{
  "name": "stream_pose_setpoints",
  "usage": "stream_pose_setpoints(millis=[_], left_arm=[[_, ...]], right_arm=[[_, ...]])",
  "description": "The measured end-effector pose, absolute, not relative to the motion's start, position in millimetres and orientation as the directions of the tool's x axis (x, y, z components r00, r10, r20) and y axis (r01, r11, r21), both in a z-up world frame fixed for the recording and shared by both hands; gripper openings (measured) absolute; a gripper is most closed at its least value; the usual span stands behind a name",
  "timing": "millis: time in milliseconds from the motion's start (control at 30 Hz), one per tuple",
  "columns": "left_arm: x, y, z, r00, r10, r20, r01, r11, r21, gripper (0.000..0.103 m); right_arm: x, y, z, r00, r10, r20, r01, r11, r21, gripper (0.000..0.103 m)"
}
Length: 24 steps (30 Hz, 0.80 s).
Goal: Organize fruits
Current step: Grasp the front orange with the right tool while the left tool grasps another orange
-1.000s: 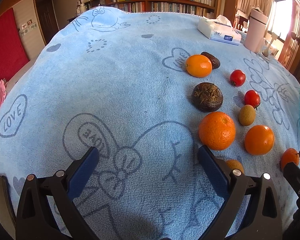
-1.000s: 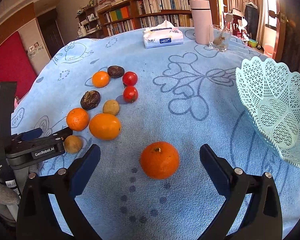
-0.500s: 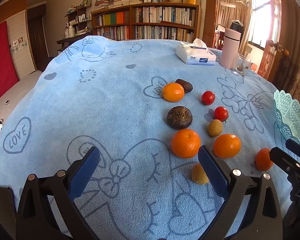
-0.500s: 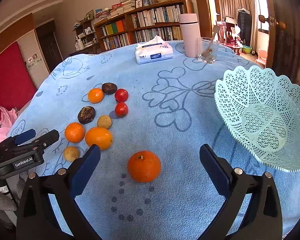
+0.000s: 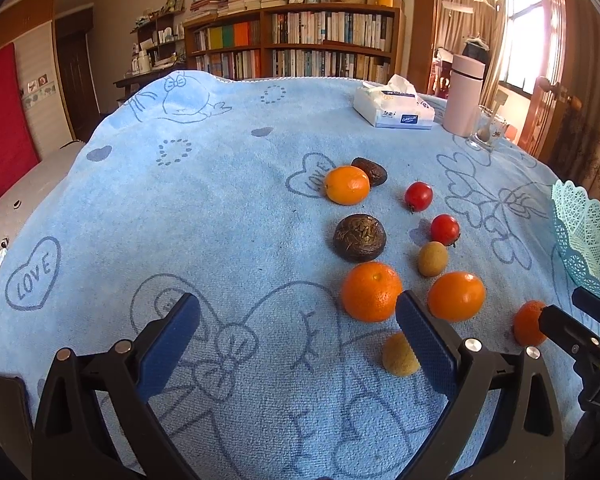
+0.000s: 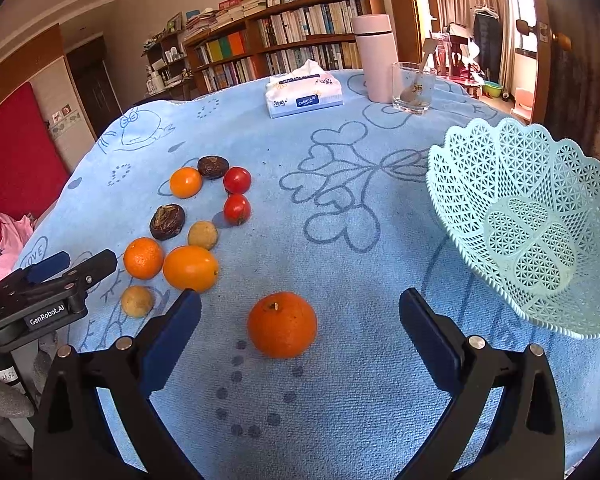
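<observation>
The basket [image 6: 532, 232] at the right of the frame tilts on a soft blue towel [image 6: 340, 168]; a dropped fruit might tip it or roll. Bookshelves [image 6: 284, 28] fill the top. Both the right gripper [image 6: 300, 332] and left gripper [image 5: 298, 338] gape wide, holding nothing. A lone orange [image 6: 282, 324] sits low centre between the right jaws.

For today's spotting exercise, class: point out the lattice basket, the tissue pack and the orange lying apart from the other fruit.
lattice basket [image 6: 476, 184], right wrist view, on its near-left wall.
tissue pack [image 6: 304, 94], right wrist view, on its front face.
lone orange [image 6: 282, 325], right wrist view, on its peel's centre.
</observation>
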<state>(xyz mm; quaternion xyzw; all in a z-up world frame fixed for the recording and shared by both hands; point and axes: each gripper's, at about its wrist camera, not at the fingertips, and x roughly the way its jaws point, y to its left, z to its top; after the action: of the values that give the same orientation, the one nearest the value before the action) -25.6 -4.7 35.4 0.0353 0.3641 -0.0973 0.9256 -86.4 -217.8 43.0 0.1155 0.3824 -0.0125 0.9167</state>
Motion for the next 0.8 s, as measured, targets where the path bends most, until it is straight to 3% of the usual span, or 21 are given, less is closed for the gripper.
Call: stream_pose_setpoints(millis=[633,800], left_arm=[[-15,-13,28,0.686,-0.162,-0.709,0.215,0.976,-0.015,0.097],[-10,-19,23,0.656,-0.191,-0.730,0.242,0.970,-0.037,0.091]], right_arm=[[-78,-213,38,0.668,0.094,-0.738,0.083,0.976,0.199,0.101],[-74,-210,34,0.647,0.095,-0.757,0.073,0.980,0.186,0.090]])
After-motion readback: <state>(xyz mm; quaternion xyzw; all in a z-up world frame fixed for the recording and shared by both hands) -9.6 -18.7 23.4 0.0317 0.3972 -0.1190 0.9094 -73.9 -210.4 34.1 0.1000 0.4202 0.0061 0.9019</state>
